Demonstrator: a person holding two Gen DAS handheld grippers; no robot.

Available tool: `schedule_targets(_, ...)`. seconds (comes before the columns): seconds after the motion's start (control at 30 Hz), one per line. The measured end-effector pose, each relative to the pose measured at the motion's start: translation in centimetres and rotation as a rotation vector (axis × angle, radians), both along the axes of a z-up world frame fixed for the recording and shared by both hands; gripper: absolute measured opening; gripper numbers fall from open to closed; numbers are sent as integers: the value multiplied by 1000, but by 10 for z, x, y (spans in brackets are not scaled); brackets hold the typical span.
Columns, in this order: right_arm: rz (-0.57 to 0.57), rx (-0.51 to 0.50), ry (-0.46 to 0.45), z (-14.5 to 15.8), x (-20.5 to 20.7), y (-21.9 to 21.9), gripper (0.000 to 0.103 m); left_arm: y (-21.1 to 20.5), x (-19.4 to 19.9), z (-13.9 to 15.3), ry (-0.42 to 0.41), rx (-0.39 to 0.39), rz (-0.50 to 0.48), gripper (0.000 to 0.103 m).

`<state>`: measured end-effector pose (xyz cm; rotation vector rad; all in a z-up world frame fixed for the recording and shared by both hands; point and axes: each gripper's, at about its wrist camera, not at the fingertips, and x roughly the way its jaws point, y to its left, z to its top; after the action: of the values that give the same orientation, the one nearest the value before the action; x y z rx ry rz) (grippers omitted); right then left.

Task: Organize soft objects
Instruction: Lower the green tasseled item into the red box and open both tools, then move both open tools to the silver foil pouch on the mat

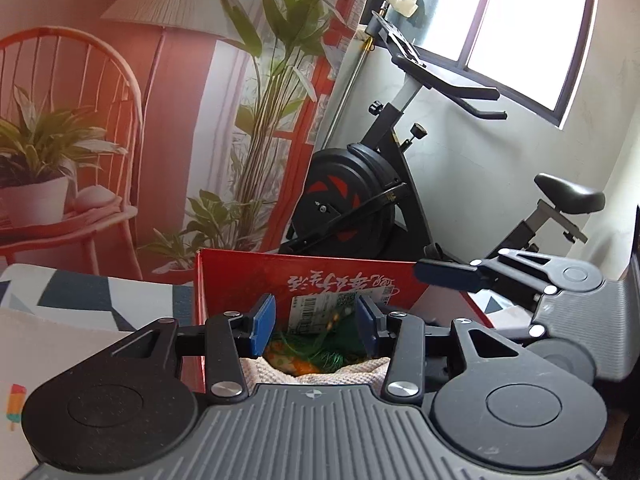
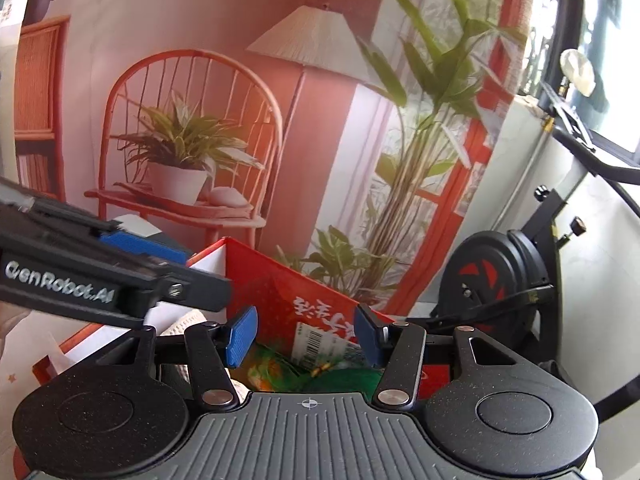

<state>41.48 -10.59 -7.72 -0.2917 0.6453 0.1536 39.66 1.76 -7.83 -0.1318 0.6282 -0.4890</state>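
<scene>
A red cardboard box (image 1: pixel 320 276) with white lettering and a barcode label stands open in front of both grippers; it also shows in the right wrist view (image 2: pixel 280 292). Inside lie a green net with orange pieces (image 1: pixel 320 354) and a cream knitted cloth (image 1: pixel 352 374); the net (image 2: pixel 304 372) and cloth (image 2: pixel 184 324) show in the right view too. My left gripper (image 1: pixel 316 322) is open and empty above the box. My right gripper (image 2: pixel 306 334) is open and empty above it. Each gripper shows in the other's view: the right (image 1: pixel 444 274), the left (image 2: pixel 140 246).
A patterned cloth (image 1: pixel 80 300) covers the surface left of the box. A black exercise bike (image 1: pixel 360 192) stands behind at the right, under a window. A printed backdrop (image 2: pixel 200 120) with a chair, lamp and plants hangs behind.
</scene>
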Motion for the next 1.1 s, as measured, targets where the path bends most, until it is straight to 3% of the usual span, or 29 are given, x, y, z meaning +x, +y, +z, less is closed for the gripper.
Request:
schedule_targets(0.43, -60, 23, -42, 30, -69, -36, 49, -2, -60, 19, -69, 102, 30, 47)
schedule_targets(0.73, -162, 89, -69, 33, -148, -108, 49, -10, -107, -2, -59, 115, 21, 47)
schedule_targets(0.9, -257, 125, -52, 17, -188, -152, 50, -16, -124, -24, -27, 114, 9, 47)
schedule_targets(1.1, -375, 140, 65, -37, -223, -186, 51, -16, -141, -48, 17, 119, 10, 47)
